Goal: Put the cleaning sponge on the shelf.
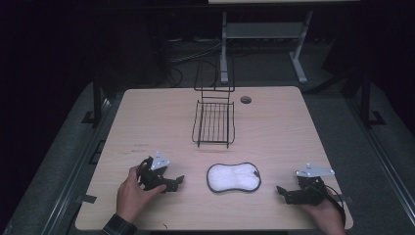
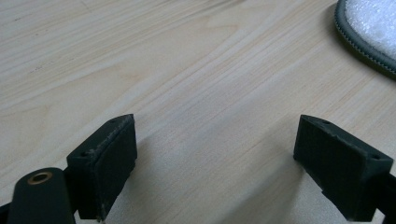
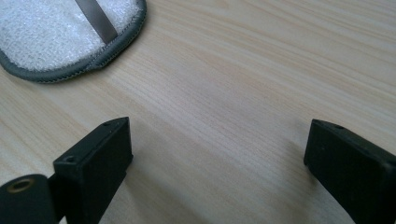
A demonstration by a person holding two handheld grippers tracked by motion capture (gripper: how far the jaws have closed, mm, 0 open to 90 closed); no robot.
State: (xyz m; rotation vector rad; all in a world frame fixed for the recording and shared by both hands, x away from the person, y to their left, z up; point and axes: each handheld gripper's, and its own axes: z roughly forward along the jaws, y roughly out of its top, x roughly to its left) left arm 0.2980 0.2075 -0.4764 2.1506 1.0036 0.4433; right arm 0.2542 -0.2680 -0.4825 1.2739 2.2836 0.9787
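Note:
A white peanut-shaped pad with a dark grey rim lies flat on the wooden table, near its front edge. My left gripper rests on the table to the pad's left, held by a hand, jaws wide apart with bare wood between them. The pad's rim shows at the top right of the left gripper view. To the pad's right my right gripper rests on the table, open and holding nothing. The pad with its grey strap lies at the top left of the right gripper view.
A black wire rack with an upright back stands at the table's middle, behind the pad. A round cable hole sits near the far edge. Beyond the table stand a desk frame and cables on a dark floor.

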